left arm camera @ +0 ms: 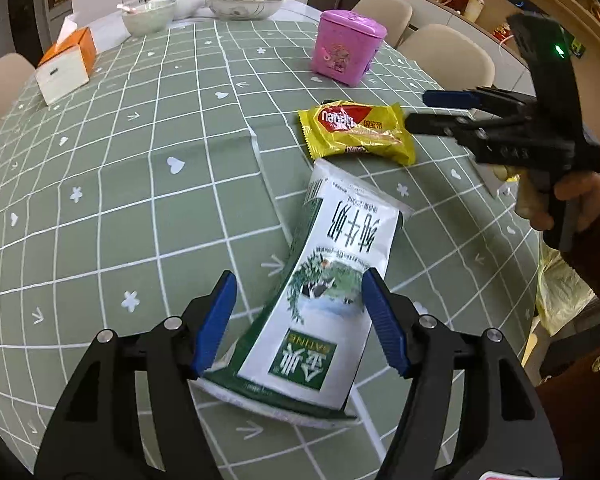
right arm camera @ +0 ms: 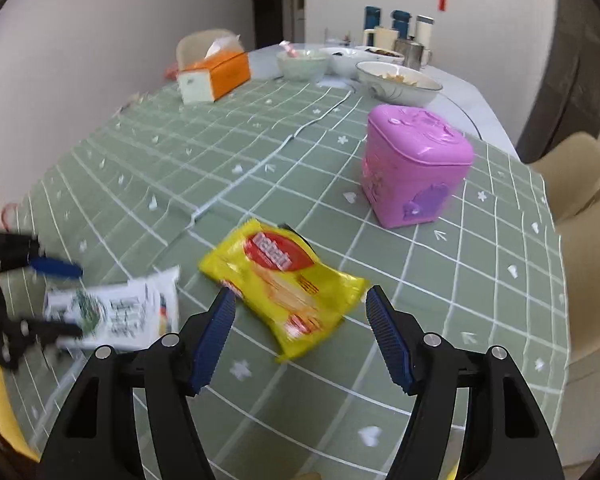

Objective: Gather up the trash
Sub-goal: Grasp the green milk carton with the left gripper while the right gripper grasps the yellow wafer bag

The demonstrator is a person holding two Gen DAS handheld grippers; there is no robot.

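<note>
Both wrist views look steeply down, close, sharing the yellow wrapper.

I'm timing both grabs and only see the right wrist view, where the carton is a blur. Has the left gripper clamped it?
Observer: No. The milk carton lies crumpled on the tablecloth between the left gripper's open jaws.
Operator: And my right gripper, is it around the packet?
Observer: Not yet. In the left wrist view the right gripper's open jaws hover just beside the yellow wafer packet's end, with nothing between them.
</note>
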